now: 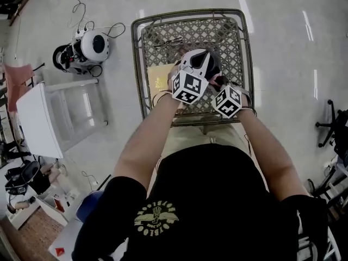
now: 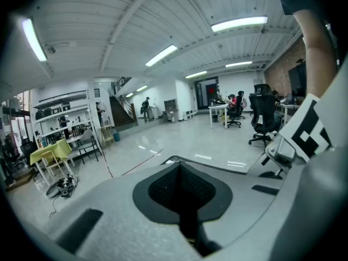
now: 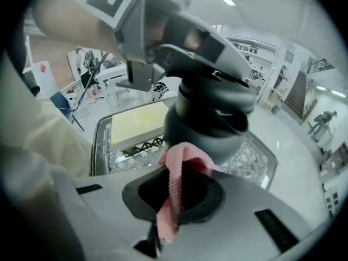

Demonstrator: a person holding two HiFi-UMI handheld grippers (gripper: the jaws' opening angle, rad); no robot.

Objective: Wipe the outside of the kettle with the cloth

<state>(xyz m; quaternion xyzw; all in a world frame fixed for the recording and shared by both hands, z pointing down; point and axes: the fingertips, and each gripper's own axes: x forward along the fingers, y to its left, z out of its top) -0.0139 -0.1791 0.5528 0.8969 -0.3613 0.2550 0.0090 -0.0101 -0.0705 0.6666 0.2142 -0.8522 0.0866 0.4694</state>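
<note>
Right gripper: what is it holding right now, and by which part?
The right gripper is shut on the pink cloth, pinching one bunched end; the rest loops up to the dark kettle's lower side.

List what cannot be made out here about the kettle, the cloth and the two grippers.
The kettle: in the head view, mostly under the left gripper; in the right gripper view, its base is behind the cloth.
The left gripper's hold: its own view shows only a dark slot running off the lower edge.
The cloth's full size: right gripper view, bunched in the shut right gripper against the kettle.
</note>
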